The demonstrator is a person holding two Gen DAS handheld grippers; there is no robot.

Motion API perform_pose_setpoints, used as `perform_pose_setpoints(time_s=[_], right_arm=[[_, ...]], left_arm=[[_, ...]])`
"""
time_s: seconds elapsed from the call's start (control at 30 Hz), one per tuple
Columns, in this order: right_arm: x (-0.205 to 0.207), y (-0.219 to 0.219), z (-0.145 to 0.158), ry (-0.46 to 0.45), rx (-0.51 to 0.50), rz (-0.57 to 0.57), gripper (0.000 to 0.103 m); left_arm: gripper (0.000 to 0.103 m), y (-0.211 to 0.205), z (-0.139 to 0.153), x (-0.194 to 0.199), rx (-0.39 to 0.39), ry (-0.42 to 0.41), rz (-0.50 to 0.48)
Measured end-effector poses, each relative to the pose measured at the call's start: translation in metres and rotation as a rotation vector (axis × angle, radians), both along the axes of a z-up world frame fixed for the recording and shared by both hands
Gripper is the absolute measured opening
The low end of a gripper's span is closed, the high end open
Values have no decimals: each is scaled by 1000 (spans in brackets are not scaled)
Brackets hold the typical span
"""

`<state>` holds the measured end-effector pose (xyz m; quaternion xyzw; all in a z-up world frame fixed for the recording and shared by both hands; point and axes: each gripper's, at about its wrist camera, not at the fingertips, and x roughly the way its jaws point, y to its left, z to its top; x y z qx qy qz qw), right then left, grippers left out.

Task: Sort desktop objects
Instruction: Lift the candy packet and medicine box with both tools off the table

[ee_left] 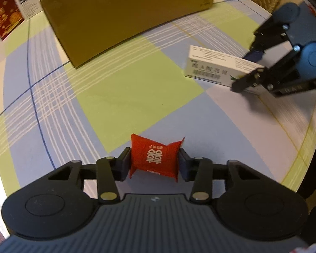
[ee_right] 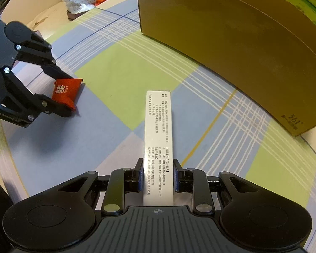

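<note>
The left gripper (ee_left: 154,162) squeezes a little red packet (ee_left: 155,158) between its two fingers, low over the checked tablecloth (ee_left: 124,97). The right gripper (ee_right: 157,175) pinches the near end of a long white box (ee_right: 158,130). A big brown cardboard box (ee_right: 231,48) stands just behind them.

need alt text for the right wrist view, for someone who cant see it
The right tool grips a long white medicine box over a plaid tablecloth. At left, the left tool pinches a small red packet; a large brown cardboard box stands ahead.
</note>
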<state>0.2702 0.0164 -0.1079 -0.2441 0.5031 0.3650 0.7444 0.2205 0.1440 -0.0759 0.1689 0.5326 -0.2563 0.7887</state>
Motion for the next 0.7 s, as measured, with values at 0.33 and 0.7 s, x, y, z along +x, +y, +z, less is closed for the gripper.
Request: perform_pose_setpoints(time_s=[0.33,0.7], right_arm=[[-20,-18,21,-14,46,-73,23],[-41,-31,37,-20,68,-100,23]], left_arm=[[38,-4,17,-26,-29,-29,124],[38,-15,44,-42,-50,-58,194]])
